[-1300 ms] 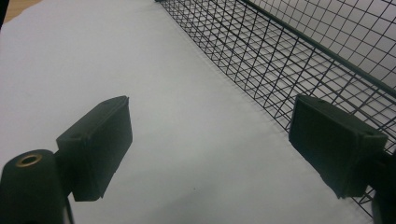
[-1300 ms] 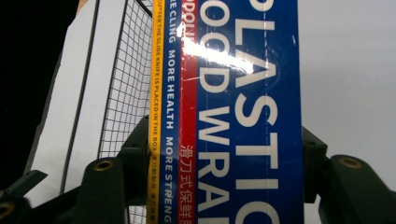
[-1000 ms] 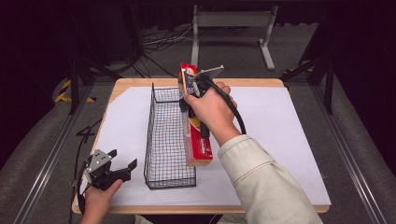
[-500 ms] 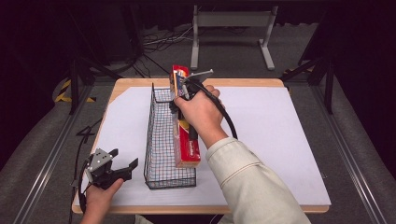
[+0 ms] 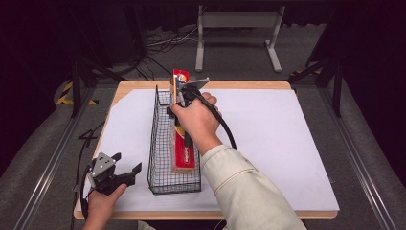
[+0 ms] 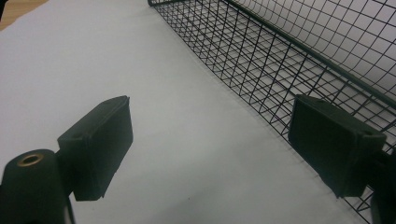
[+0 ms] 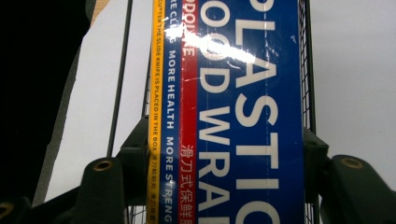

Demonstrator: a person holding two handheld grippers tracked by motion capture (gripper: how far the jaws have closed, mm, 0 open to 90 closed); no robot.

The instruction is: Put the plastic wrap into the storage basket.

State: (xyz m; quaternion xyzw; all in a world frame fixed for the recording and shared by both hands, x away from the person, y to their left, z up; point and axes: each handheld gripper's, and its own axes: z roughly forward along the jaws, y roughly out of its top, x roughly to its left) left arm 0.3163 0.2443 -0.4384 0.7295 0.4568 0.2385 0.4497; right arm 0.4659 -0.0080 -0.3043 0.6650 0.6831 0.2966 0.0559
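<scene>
My right gripper [image 5: 184, 96] is closed on the plastic wrap box [image 7: 243, 112], held tilted over the wire basket [image 5: 158, 143]. My left gripper [image 6: 210, 154] rests wide open and empty beside the basket. I should lower the box slowly, keeping it parallel to the walls.

Between the jaws of the right hand-held gripper [image 7: 224, 186], the box [image 7: 229, 93] reads "PLASTIC FOOD WRAP" in white on blue, partly cut off, "THE SLIDE KNIFE IS PLACED IN THE BOX" on its yellow stripe, and "MORE HEALTH MORE STRENG" beside it.
</scene>
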